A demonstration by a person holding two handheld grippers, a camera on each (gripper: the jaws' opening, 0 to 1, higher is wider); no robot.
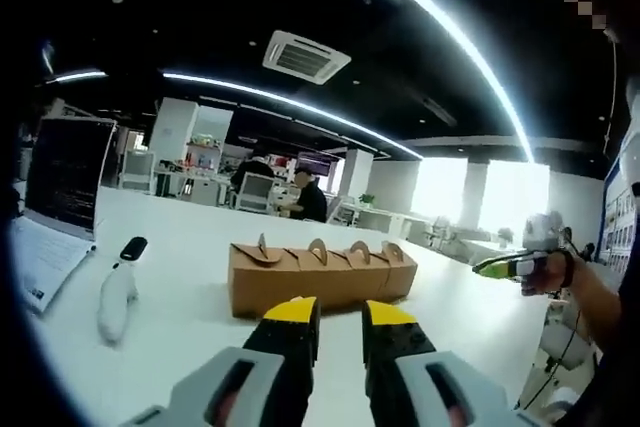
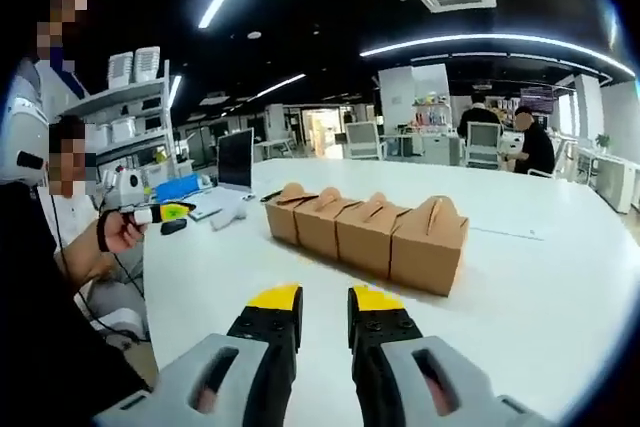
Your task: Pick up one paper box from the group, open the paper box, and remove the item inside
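Several brown paper boxes (image 1: 320, 275) with curved handle tops stand side by side in a row on the white table (image 1: 170, 347). My left gripper (image 1: 340, 313) sits low in front of the row, short of it, its yellow-tipped jaws a little apart with nothing between them. From the other end, the row of boxes (image 2: 370, 230) lies ahead of my right gripper (image 2: 325, 303), also open and empty. The right gripper (image 1: 508, 265) appears at the right of the left gripper view, held in a hand. The left gripper (image 2: 160, 213) appears at the left of the right gripper view.
An open laptop (image 1: 62, 192) and a white handheld device (image 1: 117, 295) lie on the table to the left of the boxes. A person's body and arm (image 2: 60, 277) stand beside the table. Shelves (image 2: 125, 117) stand behind. Seated people (image 2: 530, 147) work at far desks.
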